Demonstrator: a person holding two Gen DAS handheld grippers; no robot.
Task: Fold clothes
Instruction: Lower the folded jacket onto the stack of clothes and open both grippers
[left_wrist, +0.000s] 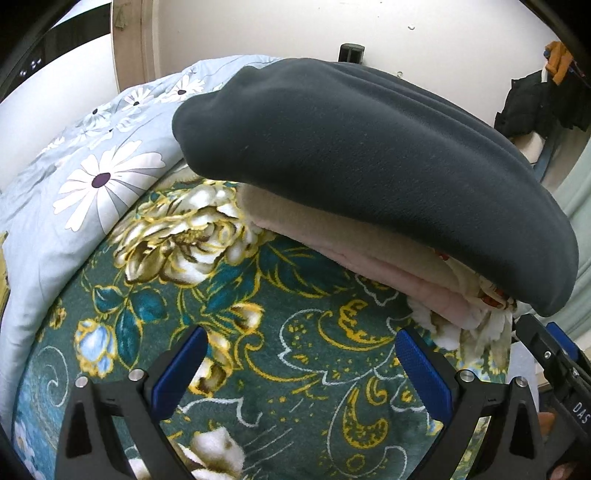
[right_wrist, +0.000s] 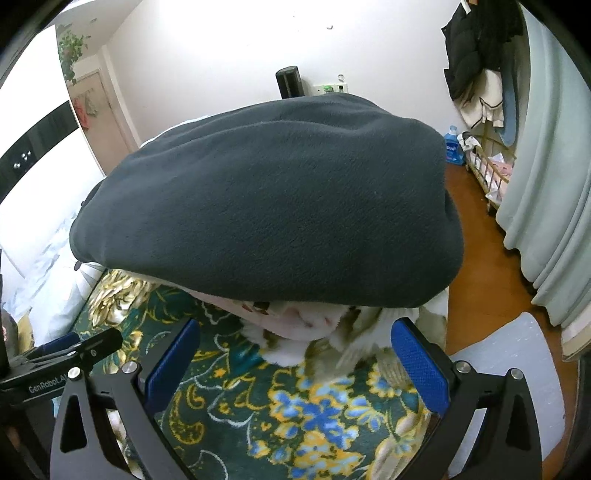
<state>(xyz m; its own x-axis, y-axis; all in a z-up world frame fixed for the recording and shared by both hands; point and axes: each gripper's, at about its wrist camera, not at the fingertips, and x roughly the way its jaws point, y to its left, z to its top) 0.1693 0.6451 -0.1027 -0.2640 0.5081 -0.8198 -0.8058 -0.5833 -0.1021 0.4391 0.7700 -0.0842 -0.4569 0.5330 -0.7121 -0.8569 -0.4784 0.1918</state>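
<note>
A folded dark grey fleece garment (left_wrist: 369, 177) lies on top of a stack, over a folded pink garment (left_wrist: 354, 258) and white fluffy fabric (right_wrist: 295, 332), all on a green floral blanket (left_wrist: 280, 332). The left gripper (left_wrist: 301, 365) hovers near the stack's near edge, fingers spread and holding nothing. The right gripper (right_wrist: 295, 360) does the same, released. A pale blue daisy-print quilt (left_wrist: 92, 177) lies to the left. Far right, a light curtain (right_wrist: 546, 184) hangs beside a wire rack (right_wrist: 487, 173), a blue bottle (right_wrist: 452, 146) and hanging dark coats (right_wrist: 469, 55)
</note>
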